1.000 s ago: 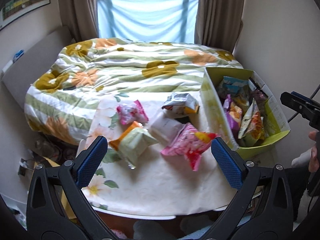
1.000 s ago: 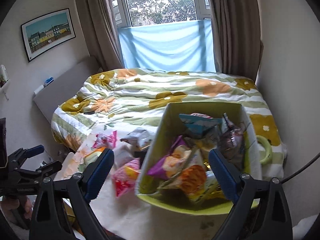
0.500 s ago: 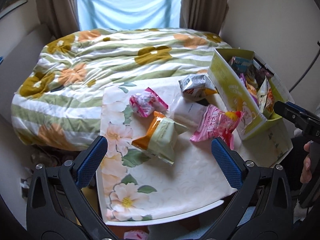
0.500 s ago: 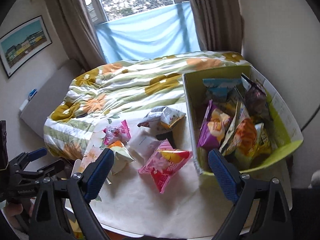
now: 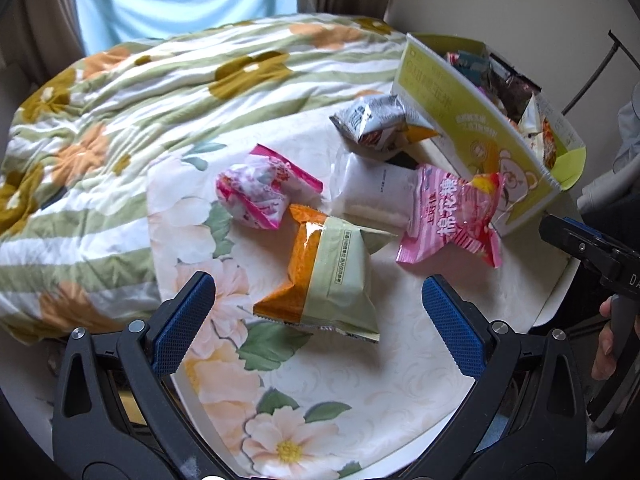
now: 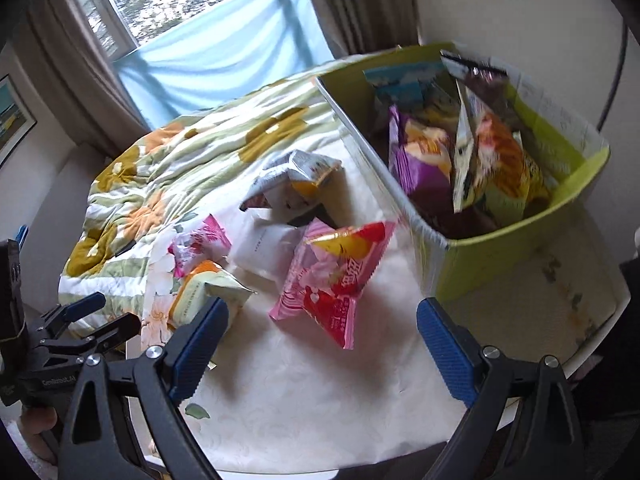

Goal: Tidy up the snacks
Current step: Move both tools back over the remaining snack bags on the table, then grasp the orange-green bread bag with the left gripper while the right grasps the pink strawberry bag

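The left gripper (image 5: 318, 312) is showing two black plastic arms with triangular cut-outs, each ending in a blue, finely ribbed pad (image 5: 182, 322), with silver screws sitting on the arm joints. The right gripper (image 6: 320, 342) is looking the same: black frame, blue textured pads (image 6: 446, 350), round silver screw heads. In the right wrist view the left gripper's black body at the near left is carrying small white lettering, too small to read. A bare-skinned hand (image 5: 608, 346) is wrapping a dark handle at the right edge, and fingers (image 6: 38, 426) are showing at the near left.
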A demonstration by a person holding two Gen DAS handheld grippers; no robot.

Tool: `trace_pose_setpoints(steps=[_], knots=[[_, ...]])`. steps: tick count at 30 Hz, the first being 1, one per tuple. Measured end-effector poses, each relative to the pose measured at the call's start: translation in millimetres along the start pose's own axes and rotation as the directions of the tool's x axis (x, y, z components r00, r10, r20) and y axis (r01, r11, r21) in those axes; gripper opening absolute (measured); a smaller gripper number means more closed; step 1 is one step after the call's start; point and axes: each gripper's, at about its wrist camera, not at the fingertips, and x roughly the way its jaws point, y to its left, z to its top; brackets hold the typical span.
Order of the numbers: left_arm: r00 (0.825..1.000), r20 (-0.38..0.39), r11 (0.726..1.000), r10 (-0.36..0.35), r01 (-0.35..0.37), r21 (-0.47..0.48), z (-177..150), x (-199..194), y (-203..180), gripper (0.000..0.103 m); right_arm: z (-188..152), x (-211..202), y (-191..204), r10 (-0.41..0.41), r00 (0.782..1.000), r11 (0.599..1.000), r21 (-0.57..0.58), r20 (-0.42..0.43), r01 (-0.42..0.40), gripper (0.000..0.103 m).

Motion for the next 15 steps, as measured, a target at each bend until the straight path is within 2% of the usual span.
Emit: trace_pose_setpoints(steps=[7,15], knots=[[0.997,-0.068,0.999,-0.026,0.027,0.019,5,54,5,0.102,-8,44,-10,0.003,1.0,0.992,0.124,-0.017,-0.001,0.094],[0.988,-0.143,0.997,-0.064,0.069,0.031,1,99,7,0.096,-11,75,-12,-0.011,1.0,0.981,0.192,-0.014,0.013,0.094]])
